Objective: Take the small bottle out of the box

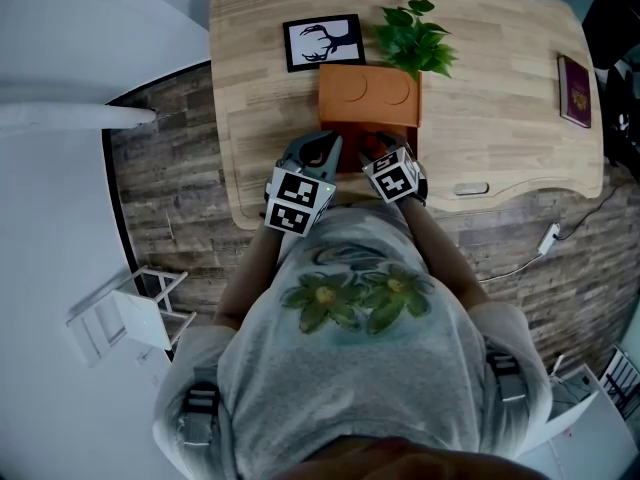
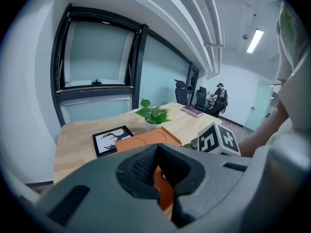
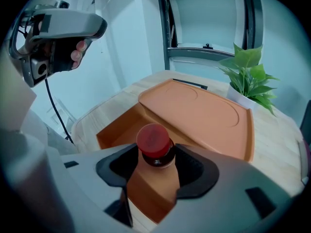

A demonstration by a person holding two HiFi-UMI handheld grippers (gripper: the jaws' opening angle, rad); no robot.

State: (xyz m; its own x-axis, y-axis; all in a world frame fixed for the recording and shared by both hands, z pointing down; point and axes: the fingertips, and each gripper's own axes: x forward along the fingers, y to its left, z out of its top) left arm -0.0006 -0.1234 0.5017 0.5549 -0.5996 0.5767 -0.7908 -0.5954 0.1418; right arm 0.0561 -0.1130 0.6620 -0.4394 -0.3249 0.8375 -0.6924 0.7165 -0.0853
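The orange box (image 1: 368, 106) lies on the wooden table (image 1: 500, 138), its lid (image 3: 194, 111) folded back and its inside (image 3: 121, 127) open. A small bottle with a red cap (image 3: 154, 141) stands over the open part near the box's front wall. My right gripper (image 3: 155, 160) is shut on its neck, just under the cap. In the head view the right gripper (image 1: 381, 152) is at the box's near side and the bottle is hidden. My left gripper (image 2: 156, 153) is shut on an orange edge of the box (image 2: 164, 191); the head view shows the left gripper (image 1: 318, 154) at the near left corner.
A potted plant (image 1: 418, 36) stands just behind the box, and a framed deer picture (image 1: 323, 41) lies behind it to the left. A dark red booklet (image 1: 574, 90) lies at the table's right end. A small grey object (image 1: 470, 188) sits by the near edge.
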